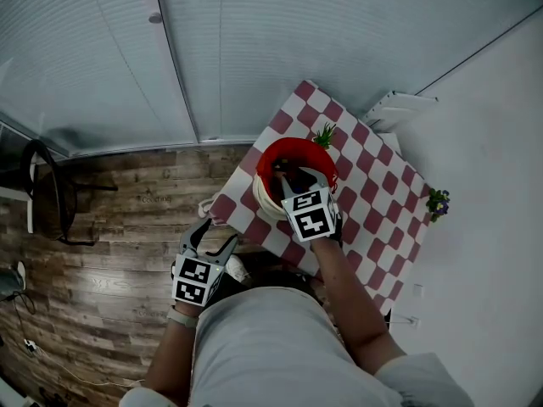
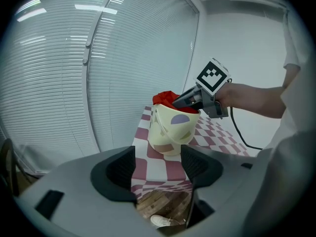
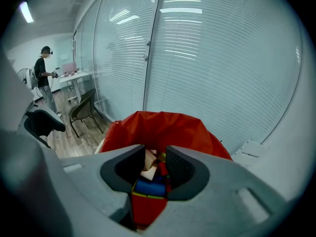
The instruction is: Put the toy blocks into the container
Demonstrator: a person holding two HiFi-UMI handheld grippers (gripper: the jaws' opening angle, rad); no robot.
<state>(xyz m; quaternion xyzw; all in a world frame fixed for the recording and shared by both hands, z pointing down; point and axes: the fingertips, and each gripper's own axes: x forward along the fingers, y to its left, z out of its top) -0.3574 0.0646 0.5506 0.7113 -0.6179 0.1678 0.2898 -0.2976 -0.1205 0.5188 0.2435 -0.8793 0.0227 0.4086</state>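
A cream container with a red liner (image 1: 293, 149) stands near the left edge of the checkered table (image 1: 373, 197). My right gripper (image 1: 294, 178) reaches over its mouth. In the right gripper view its jaws (image 3: 155, 158) stand a little apart, with nothing pinched between them. Through the gap I see toy blocks inside the red liner (image 3: 163, 126): a blue one (image 3: 148, 187), a beige one and a red one. My left gripper (image 1: 216, 234) hangs open and empty off the table's near edge, and its own view (image 2: 158, 159) looks at the container (image 2: 173, 130) and the right gripper (image 2: 190, 98).
A small potted plant (image 1: 324, 134) stands just behind the container, and another (image 1: 438, 202) sits at the table's right edge. A white object (image 1: 399, 108) lies at the far corner. A glass wall with blinds runs behind. A dark chair (image 1: 51, 195) stands on the wood floor.
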